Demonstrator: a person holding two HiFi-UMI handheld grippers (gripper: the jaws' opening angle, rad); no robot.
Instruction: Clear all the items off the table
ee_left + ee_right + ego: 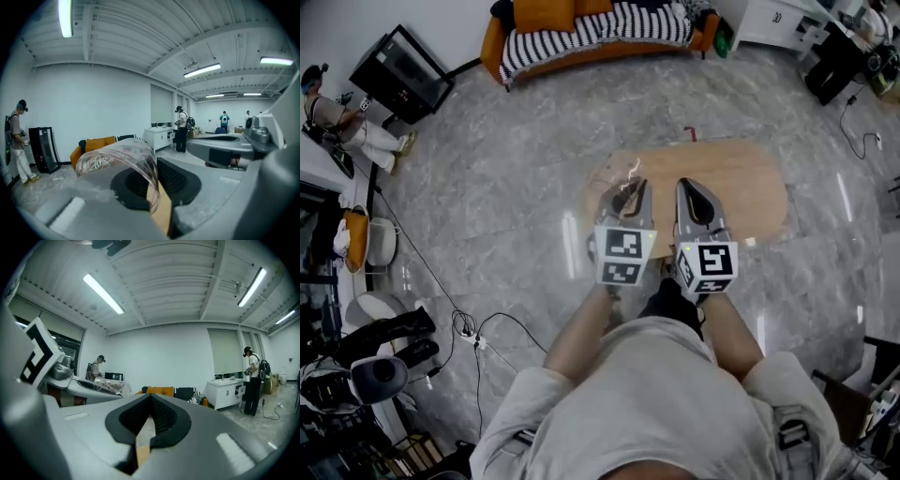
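We pinch a clear plastic wrapper [117,154] in the jaws of our left gripper [632,190], above the wooden bench [750,187]. The jaws of our right gripper [690,190] are closed and empty.

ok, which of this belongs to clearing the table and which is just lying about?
Job:
clear plastic wrapper, clamped in left gripper
right gripper, shut, empty
wooden table

Lying about:
orange sofa with striped throw
floor cable
white cabinet

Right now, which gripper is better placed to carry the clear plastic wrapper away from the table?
Left. The left gripper is shut on the clear plastic wrapper over the wooden table; the right gripper is shut and empty.
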